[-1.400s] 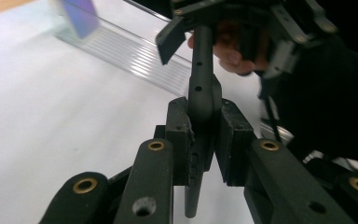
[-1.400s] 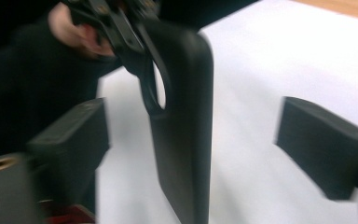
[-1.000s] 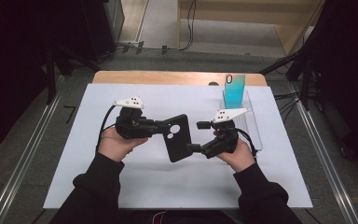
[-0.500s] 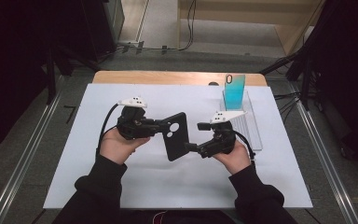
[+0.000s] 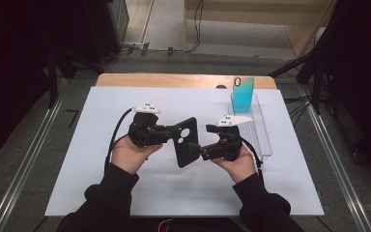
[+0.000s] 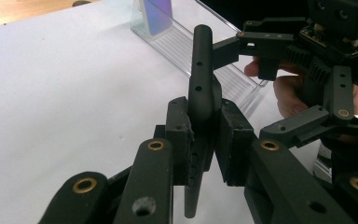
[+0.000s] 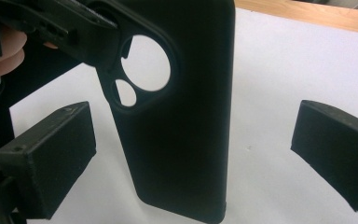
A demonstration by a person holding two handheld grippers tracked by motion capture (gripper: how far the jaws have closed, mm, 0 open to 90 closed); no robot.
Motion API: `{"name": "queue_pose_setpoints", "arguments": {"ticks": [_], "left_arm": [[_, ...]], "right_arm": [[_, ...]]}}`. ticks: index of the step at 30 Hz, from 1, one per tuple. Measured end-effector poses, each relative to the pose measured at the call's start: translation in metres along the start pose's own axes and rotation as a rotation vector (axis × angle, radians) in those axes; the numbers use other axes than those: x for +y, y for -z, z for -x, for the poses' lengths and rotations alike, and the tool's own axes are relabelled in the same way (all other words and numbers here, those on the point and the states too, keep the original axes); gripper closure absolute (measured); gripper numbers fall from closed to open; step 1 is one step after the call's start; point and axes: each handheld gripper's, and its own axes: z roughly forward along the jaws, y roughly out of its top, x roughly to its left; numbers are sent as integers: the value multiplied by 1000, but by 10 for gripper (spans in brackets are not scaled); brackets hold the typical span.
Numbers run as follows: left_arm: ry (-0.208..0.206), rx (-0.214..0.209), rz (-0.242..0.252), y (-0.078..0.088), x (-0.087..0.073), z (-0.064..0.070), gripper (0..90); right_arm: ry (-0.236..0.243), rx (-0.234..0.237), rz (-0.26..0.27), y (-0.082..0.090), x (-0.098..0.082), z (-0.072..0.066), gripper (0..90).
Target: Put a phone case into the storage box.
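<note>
The left gripper (image 5: 174, 133) is clamped on the edge of a black, flat plastic phone case with a round camera cut-out (image 5: 186, 141), holding it above the white counter (image 5: 96, 183) between the person's two hands. In the left gripper view the case (image 6: 200, 88) stands edge-on between the two black pads (image 6: 177, 135), which press on it from both sides.

The right gripper (image 5: 200, 151) points at the case from the other side. In the right gripper view its jaws stand wide apart, the case (image 7: 186, 140) hanging upright between them with a gap to the left pad (image 7: 51, 158) and a wider gap on the other side; neither pad touches it. The two round cut-outs sit near the case's upper left there.

Farther back on the counter, near the right gripper, a clear plastic rack (image 5: 258, 130) holds a teal-blue phone (image 5: 243, 94) propped upright at its far end.
</note>
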Motion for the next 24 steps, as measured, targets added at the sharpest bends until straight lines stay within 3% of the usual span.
{"name": "queue_pose_setpoints", "arguments": {"ticks": [6,9,18,24], "left_arm": [[26,27,10,-2,1,0,775],[31,39,14,-4,2,-1,776],[50,64,22,-4,3,0,775],[62,62,17,-6,3,2,775]], "right_arm": [[-5,-73,-6,-5,0,-3,0],[-24,-73,4,-6,-1,-4,0],[-17,-154,29,-15,-5,-19,0],[-39,-187,35,-20,-6,-24,0]]}}
